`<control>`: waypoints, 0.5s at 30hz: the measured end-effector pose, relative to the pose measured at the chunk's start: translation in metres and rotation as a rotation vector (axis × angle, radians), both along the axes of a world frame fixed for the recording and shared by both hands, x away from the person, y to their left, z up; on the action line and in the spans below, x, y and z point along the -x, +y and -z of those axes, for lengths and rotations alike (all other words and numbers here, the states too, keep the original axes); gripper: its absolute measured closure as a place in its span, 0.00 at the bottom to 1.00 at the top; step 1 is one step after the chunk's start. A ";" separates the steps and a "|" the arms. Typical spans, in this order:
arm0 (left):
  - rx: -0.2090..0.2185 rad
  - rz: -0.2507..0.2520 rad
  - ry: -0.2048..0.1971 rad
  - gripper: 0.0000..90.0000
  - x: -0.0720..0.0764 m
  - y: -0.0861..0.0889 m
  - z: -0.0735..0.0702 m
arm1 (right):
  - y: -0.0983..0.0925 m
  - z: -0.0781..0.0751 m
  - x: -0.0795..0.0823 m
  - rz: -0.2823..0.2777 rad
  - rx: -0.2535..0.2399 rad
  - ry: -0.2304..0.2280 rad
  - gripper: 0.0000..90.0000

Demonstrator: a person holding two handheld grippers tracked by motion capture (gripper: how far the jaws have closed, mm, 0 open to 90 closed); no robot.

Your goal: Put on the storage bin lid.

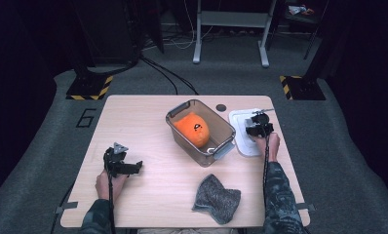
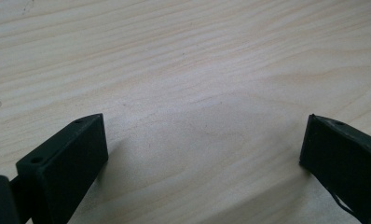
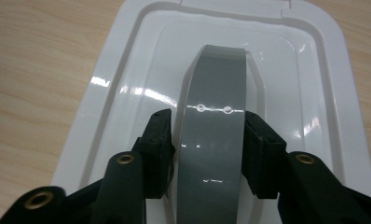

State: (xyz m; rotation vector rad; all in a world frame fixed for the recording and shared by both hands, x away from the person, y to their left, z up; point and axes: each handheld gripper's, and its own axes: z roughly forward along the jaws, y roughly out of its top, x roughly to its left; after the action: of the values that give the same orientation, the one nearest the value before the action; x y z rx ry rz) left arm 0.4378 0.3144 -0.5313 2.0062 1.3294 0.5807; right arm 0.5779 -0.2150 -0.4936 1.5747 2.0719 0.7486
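The right gripper (image 3: pixel 207 140) straddles the grey handle (image 3: pixel 215 116) of the white lid (image 3: pixel 127 70), one black jaw against each long edge of the strap, pinching it across its width. The handle's long axis runs straight away from the jaws, in line with the gripper and along the lid's own length, so the grip sits square on it and a plain lift looks like the likely next step. The lid lies flat on the table (image 1: pixel 133 122) at the person's right, just beside the open clear bin (image 1: pixel 202 131), which stands slantwise to the table edge and holds an orange toy (image 1: pixel 192 129). From the lid, the bin lies to the left in the high view, so closing it would mean carrying the lid sideways and turning it to match the slanted rim. The left gripper (image 2: pixel 202 154) rests well apart on the bare wood at the near left, jaws spread wide with nothing between them. A grey cloth (image 1: pixel 216 199) lies crumpled near the front edge.
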 end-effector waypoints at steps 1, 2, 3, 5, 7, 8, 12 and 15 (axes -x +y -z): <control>-0.002 0.003 0.006 0.00 0.000 0.000 0.000 | 0.000 0.001 -0.001 -0.002 0.014 0.001 0.67; -0.001 0.002 0.006 0.00 0.000 0.000 0.000 | 0.000 0.001 -0.001 -0.003 0.009 0.001 0.69; -0.002 0.003 0.006 0.00 0.000 0.000 0.000 | 0.001 0.002 -0.001 -0.001 0.006 0.000 0.70; -0.002 0.002 0.006 0.00 0.000 0.000 0.000 | 0.001 0.002 -0.001 0.017 0.001 0.000 0.72; -0.001 0.002 0.007 0.00 0.000 0.000 0.000 | 0.000 0.002 -0.001 0.018 -0.004 -0.004 0.73; -0.001 0.001 0.007 0.00 0.000 0.000 0.000 | -0.001 0.002 -0.001 0.025 -0.001 -0.006 0.73; 0.001 -0.003 0.002 0.00 0.000 0.000 0.000 | -0.004 0.002 -0.001 0.021 -0.025 -0.005 0.74; 0.003 -0.008 0.000 0.00 0.000 0.000 0.000 | -0.004 0.002 -0.001 0.020 -0.033 -0.004 0.74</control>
State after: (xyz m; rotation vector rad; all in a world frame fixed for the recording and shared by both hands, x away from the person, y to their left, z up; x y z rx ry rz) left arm 0.4381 0.3143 -0.5313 1.9995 1.3383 0.5821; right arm 0.5790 -0.2194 -0.4958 1.6078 2.0486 0.7818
